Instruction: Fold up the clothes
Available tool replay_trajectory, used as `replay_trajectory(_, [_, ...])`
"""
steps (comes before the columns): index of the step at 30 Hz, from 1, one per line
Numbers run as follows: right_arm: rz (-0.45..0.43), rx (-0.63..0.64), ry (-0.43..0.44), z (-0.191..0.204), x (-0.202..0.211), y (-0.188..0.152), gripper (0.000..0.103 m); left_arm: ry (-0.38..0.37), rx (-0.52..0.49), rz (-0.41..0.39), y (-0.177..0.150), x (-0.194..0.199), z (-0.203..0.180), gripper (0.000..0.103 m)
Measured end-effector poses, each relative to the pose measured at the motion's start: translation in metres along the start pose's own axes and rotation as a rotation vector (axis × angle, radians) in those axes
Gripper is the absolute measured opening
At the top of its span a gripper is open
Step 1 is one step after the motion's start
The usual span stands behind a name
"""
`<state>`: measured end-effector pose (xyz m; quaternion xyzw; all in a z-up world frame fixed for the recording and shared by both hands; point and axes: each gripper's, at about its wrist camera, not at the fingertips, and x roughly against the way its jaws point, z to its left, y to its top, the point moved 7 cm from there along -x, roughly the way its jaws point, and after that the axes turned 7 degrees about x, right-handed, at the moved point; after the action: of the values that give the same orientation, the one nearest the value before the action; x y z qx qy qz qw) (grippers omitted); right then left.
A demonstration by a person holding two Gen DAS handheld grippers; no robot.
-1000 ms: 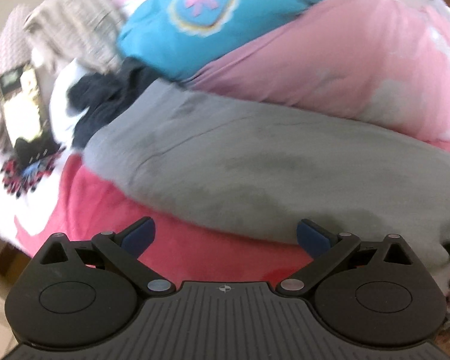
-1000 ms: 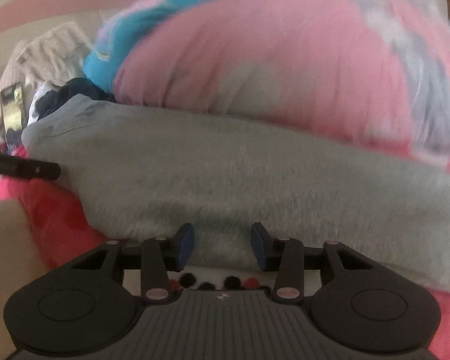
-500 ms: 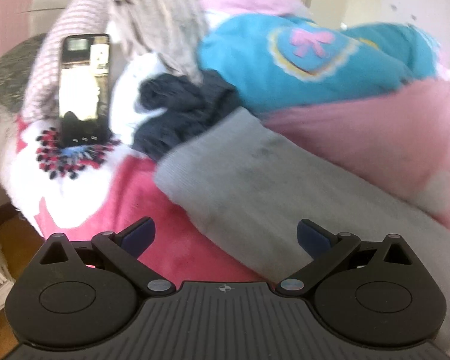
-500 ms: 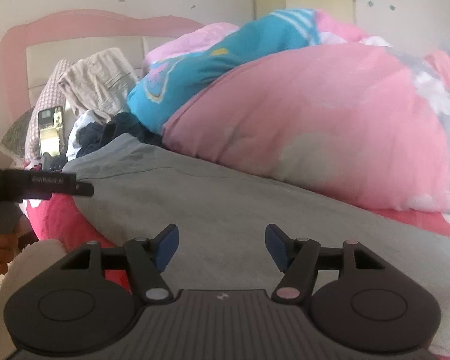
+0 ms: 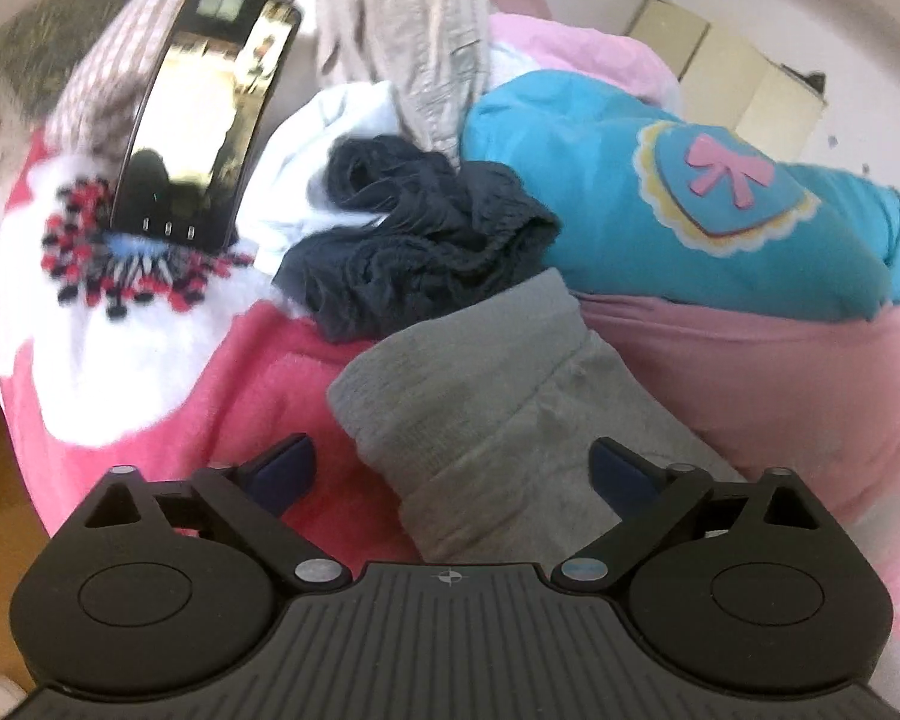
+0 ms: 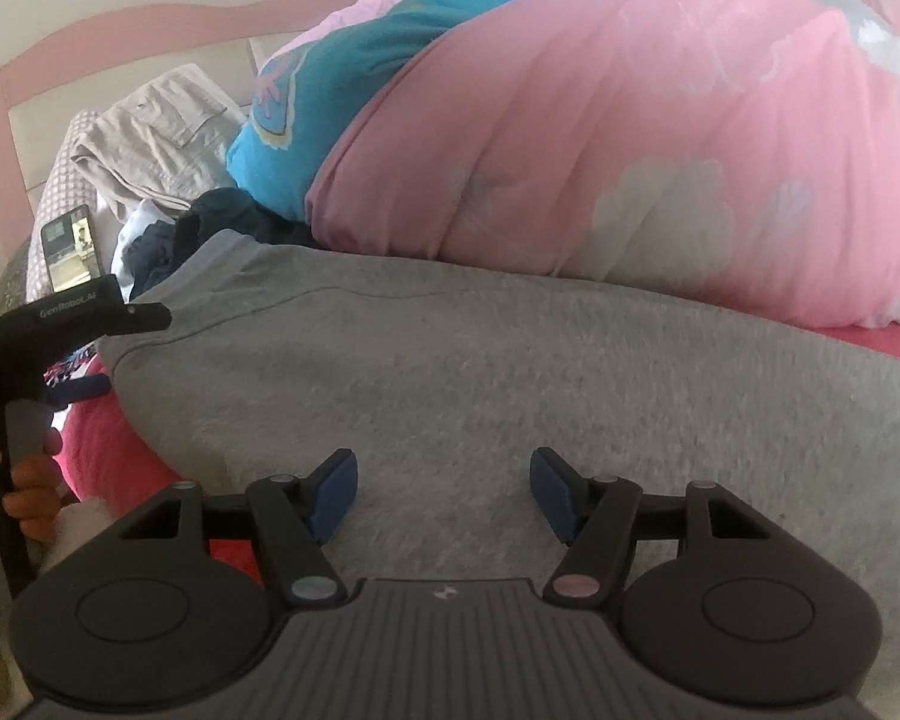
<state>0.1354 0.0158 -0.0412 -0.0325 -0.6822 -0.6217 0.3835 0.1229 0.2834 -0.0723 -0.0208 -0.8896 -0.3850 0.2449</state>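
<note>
At nine o'clock in the right wrist view the left claw [image 6: 99,354] is seen released at the end of the grey garment [image 6: 450,390], whose ribbed end [image 5: 480,420] is framed between its spread jaws, probably as the next grasp. The garment is laid flat across the bed's pink blanket [image 5: 240,372], likely so it can be folded. At six o'clock the right claw [image 6: 441,489], jaws just opened and holding nothing, is hung over the grey cloth.

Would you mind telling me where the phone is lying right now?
In the left wrist view the phone lies upper left on the bed, propped against a checked pillow, left of the dark crumpled garment.
</note>
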Motion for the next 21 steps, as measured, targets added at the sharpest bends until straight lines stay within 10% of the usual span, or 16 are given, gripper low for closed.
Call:
replay_trajectory(15, [0.016, 0.017, -0.016, 0.007, -0.007, 0.0, 0.07, -0.007, 0.055, 0.008, 0.008, -0.013, 0.004, 0.072])
replay_trajectory(21, [0.012, 0.002, -0.003, 0.006, -0.009, -0.001, 0.072, 0.087, -0.052, -0.056, 0.006, -0.011, -0.01, 0.045])
